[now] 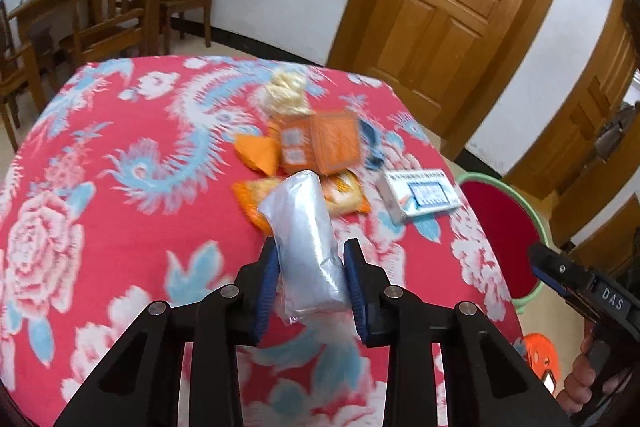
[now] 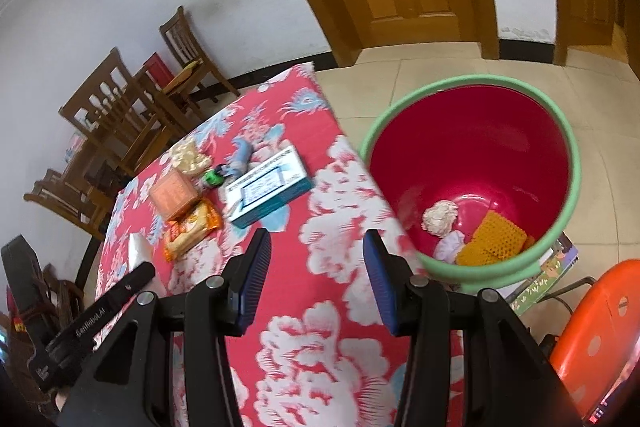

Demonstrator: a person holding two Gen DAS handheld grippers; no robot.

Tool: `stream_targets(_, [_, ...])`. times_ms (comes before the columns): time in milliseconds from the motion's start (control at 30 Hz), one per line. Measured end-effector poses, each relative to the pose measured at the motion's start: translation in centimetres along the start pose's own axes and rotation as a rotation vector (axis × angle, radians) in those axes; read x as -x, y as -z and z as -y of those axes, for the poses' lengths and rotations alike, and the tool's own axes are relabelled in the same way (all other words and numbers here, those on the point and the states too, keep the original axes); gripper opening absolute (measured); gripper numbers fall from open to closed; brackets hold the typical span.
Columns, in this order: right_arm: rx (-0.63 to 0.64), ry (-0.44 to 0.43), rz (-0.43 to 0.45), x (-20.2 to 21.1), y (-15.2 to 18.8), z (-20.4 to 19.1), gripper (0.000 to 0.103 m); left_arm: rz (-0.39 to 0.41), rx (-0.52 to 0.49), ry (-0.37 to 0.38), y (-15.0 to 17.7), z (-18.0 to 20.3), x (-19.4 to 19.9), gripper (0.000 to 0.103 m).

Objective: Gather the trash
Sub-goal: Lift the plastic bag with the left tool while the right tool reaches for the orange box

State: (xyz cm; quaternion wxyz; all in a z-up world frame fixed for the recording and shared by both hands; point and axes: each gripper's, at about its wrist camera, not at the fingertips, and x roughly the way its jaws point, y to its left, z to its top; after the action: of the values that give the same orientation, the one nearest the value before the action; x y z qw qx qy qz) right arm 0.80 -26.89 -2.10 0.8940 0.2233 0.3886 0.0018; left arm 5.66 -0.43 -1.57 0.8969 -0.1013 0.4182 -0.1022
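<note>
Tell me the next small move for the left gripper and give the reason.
Probably carry it sideways toward the red bin and stop over the opening. The left gripper is shut on a clear plastic packet, already lifted off the flowered tablecloth. The bin stands on the floor past the table's edge, with trash already inside.

My left gripper [image 1: 310, 281]: black plastic frame, 2 angled arms per side, 4 round silver pivot screws in view, triangular cut-outs lower down, blue ribbed pads inside the fingers [image 1: 267, 287]. My right gripper [image 2: 316, 281]: same build, black frame, 4 silver screws, blue ribbed pads. From the left wrist view its black side carries white "DAS" lettering, 1 small screw, a blue pad edge. The left one's side reads "GenRobot.AI" in white.
</note>
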Motion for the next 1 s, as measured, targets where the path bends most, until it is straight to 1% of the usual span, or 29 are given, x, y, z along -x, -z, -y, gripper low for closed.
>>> stream_targets(67, [0.023, -0.007, -0.003, -0.2, 0.0, -1.1, 0.05, 0.014, 0.014, -0.015, -0.5, -1.1, 0.5, 0.033])
stream_targets(133, [0.045, -0.016, -0.004, -0.4, -0.1, -2.3, 0.053, 0.027, 0.028, -0.031, -1.0, -2.1, 0.9, 0.033])
stream_targets(200, [0.061, -0.026, -0.009, -0.8, -0.1, -3.2, 0.054, 0.04, 0.037, -0.045, -1.4, -3.0, 1.3, 0.033])
stream_targets(333, [0.094, -0.047, -0.034, -1.8, 0.0, -5.3, 0.063, 0.065, 0.07, -0.062, -2.1, -4.7, 1.9, 0.033])
stream_targets(467, [0.152, -0.057, -0.056, -3.1, 0.1, -7.4, 0.067, 0.082, 0.083, -0.087, -2.5, -5.8, 2.1, 0.033])
stream_targets(567, [0.195, -0.061, -0.069, -3.9, 0.0, -8.8, 0.067, 0.08, 0.092, -0.101, -2.8, -6.6, 1.9, 0.033])
stream_targets(767, [0.263, -0.097, -0.104, -6.1, -0.8, -11.4, 0.072, 0.07, 0.109, -0.125, -3.2, -7.9, 1.0, 0.033])
stream_targets(1000, [0.349, -0.096, -0.141, -9.5, -1.6, -14.2, 0.078, 0.057, 0.132, -0.136, -3.5, -9.1, -0.3, 0.033])
